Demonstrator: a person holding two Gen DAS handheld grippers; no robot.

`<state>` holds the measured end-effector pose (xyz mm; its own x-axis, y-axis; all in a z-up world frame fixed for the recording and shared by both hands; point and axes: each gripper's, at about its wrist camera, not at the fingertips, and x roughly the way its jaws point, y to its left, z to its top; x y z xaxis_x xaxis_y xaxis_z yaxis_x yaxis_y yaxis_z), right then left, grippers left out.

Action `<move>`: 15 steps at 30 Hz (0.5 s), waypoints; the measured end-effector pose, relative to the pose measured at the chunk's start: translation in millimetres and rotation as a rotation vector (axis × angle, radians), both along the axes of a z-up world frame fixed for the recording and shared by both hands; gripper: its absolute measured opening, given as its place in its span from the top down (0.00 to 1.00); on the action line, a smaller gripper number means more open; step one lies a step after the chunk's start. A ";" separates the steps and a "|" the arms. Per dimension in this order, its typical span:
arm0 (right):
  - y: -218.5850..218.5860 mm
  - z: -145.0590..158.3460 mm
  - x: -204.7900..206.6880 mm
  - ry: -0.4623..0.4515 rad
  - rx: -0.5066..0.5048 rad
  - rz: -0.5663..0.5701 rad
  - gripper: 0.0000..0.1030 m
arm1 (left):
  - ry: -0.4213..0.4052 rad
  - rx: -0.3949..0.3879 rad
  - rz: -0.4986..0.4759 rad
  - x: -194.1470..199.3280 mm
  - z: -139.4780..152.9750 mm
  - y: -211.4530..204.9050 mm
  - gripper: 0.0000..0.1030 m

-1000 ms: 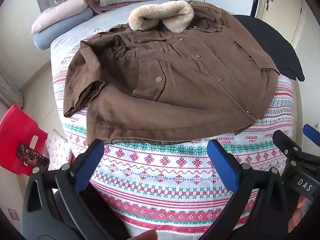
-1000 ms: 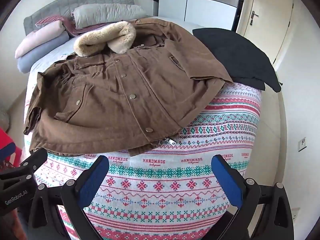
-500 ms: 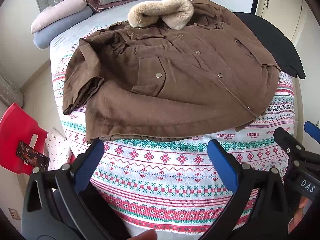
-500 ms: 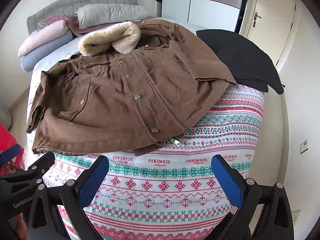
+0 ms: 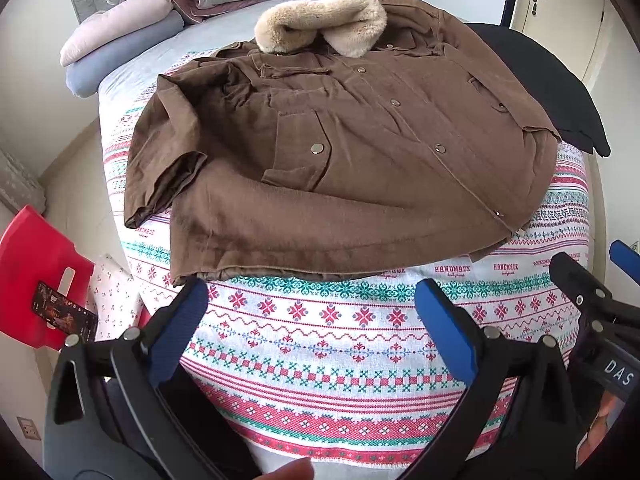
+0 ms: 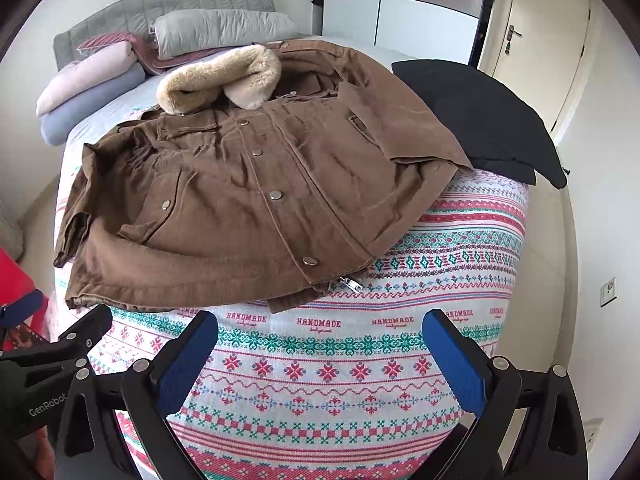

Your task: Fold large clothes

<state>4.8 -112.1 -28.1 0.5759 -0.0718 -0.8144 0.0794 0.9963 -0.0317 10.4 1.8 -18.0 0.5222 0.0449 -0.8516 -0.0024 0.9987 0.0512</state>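
Note:
A brown jacket point(image 5: 360, 168) point(image 6: 256, 196) with a beige fur collar point(image 5: 320, 24) point(image 6: 218, 78) lies face up on the patterned bedspread point(image 5: 328, 332) point(image 6: 320, 368), snaps shut, both sleeves folded in over the front. Its hem faces me. My left gripper point(image 5: 310, 312) hovers open just short of the hem, nothing between its blue pads. My right gripper point(image 6: 320, 340) is likewise open and empty, below the zipper end of the hem. Each gripper shows at the edge of the other's view.
A black garment point(image 5: 560, 92) point(image 6: 484, 116) lies at the bed's far right corner, touching the jacket. Pillows and folded bedding point(image 5: 132, 40) point(image 6: 120, 72) are stacked by the headboard. A red chair point(image 5: 36, 276) stands left of the bed. A door point(image 6: 536, 48) is at the right.
Both grippers have moved slightly forward and up toward the jacket's hem; the jacket itself has not moved. Both grippers stay open.

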 end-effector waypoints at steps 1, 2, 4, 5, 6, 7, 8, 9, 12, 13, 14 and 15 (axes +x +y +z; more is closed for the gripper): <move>0.1 0.0 0.1 0.000 0.000 0.000 0.00 | 0.001 0.000 -0.001 0.1 -0.1 0.1 0.01; 0.4 0.2 0.0 0.000 0.001 0.000 0.00 | 0.001 0.001 0.000 0.1 -0.1 0.0 0.01; 0.6 0.1 -0.1 0.000 0.000 -0.001 0.00 | 0.000 -0.001 -0.001 0.1 -0.1 0.1 0.01; 0.6 0.1 -0.2 0.000 0.000 0.000 0.00 | -0.001 -0.002 -0.001 -0.1 0.0 0.1 0.01; 0.7 0.2 -0.2 0.000 0.000 0.001 0.00 | -0.001 -0.002 -0.001 0.2 -0.1 0.0 0.01; 0.7 0.1 -0.1 0.000 -0.001 0.001 0.00 | 0.001 -0.002 -0.001 0.4 -0.5 -0.2 0.01; 0.4 0.1 -0.1 0.000 -0.001 0.001 0.00 | 0.001 -0.002 -0.002 -0.2 -0.3 0.0 0.01; 0.4 0.4 -0.2 0.000 -0.003 0.002 0.00 | 0.001 -0.001 -0.002 -0.2 -0.3 -0.2 0.01; 3.4 0.4 -1.7 -0.004 -0.004 0.005 0.00 | 0.001 0.000 -0.002 -0.4 -0.2 -0.7 0.01; 3.6 0.3 -1.9 -0.004 -0.003 0.005 0.00 | 0.000 0.000 -0.002 -0.4 -0.2 -0.8 0.01; 3.7 0.2 -1.9 -0.004 -0.004 0.005 0.00 | 0.000 0.001 -0.002 -0.4 -0.2 -0.9 0.01; 3.6 0.2 -2.0 -0.004 -0.005 0.006 0.00 | 0.000 0.002 -0.001 -0.3 -0.2 -0.9 0.01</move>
